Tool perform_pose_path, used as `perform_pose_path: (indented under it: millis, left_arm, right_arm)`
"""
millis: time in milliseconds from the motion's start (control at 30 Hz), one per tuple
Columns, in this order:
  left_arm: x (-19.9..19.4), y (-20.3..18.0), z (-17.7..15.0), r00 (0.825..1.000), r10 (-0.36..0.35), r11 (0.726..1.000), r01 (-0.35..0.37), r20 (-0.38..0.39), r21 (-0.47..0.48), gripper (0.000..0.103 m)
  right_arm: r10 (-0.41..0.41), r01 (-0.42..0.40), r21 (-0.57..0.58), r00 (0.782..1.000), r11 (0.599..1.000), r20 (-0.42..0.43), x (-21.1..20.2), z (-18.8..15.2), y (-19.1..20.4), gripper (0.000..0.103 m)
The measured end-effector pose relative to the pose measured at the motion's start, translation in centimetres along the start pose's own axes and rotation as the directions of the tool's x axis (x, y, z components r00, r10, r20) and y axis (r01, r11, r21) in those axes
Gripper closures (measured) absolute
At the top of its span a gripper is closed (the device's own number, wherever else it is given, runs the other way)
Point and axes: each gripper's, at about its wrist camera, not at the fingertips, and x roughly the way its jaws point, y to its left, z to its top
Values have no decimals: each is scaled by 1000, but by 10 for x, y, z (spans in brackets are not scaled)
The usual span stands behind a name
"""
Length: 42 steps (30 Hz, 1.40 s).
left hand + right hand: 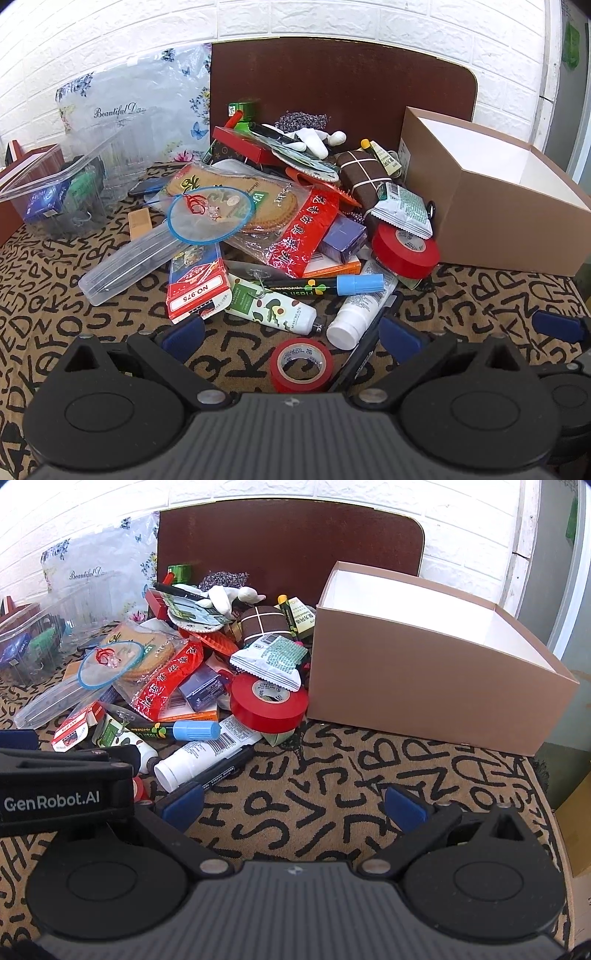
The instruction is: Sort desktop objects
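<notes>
**Pile untouched, start with the loose stuff**

The clutter pile [280, 206] sits mid-table between the clear tub [55, 192] and the open cardboard box [436, 679]. Left gripper [291, 332] and right gripper [295, 805] both spread wide, holding nothing. I'd grab the small red tape roll [301, 365] first, it's lying free at the near edge

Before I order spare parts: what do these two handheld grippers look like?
Both look alike. The left gripper and right gripper have a ribbed grey body, two round black discs at the base, silver pivot screws, and black angular fingers tipped with blue pads. The left gripper's side, seen from the right camera, carries white "GenRobot.AI" lettering. No cables, hands or sleeves show.
</notes>
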Motion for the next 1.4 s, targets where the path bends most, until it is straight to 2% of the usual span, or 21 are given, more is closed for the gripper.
perform_pose_path:
  millis: [700, 767, 900, 967, 1100, 1333, 1400]
  left_arm:
    - [18, 6, -4, 999, -4, 1000, 4, -49, -14, 0]
    - [19, 9, -4, 998, -16, 1000, 15, -53, -19, 0]
    - [15, 24, -6, 996, -82, 995, 80, -33, -60, 0]
    - [12, 34, -8, 993, -118, 990, 115, -26, -80, 0]
    - [9, 49, -14, 978, -205, 973, 199, -40, -114, 1]
    - [8, 71, -14, 973, -230, 961, 223, -30, -165, 6]
    - [11, 75, -14, 970, -239, 959, 230, -35, -166, 6]
  right_arm:
    - [23, -24, -14, 998, 1000, -52, 16, -2, 5, 2]
    - [25, -26, -16, 998, 1000, -56, 18, -3, 6, 2]
    - [38, -40, -18, 997, 999, -63, 20, -4, 5, 2]
    - [60, -61, -13, 997, 998, -53, 18, -5, 5, 2]
    - [197, -197, -2, 980, 980, 16, 5, -9, 3, 2]
    - [287, -287, -51, 958, 957, -5, 7, -11, 23, 2]
    - [283, -282, -82, 959, 956, 0, 8, -10, 32, 3]
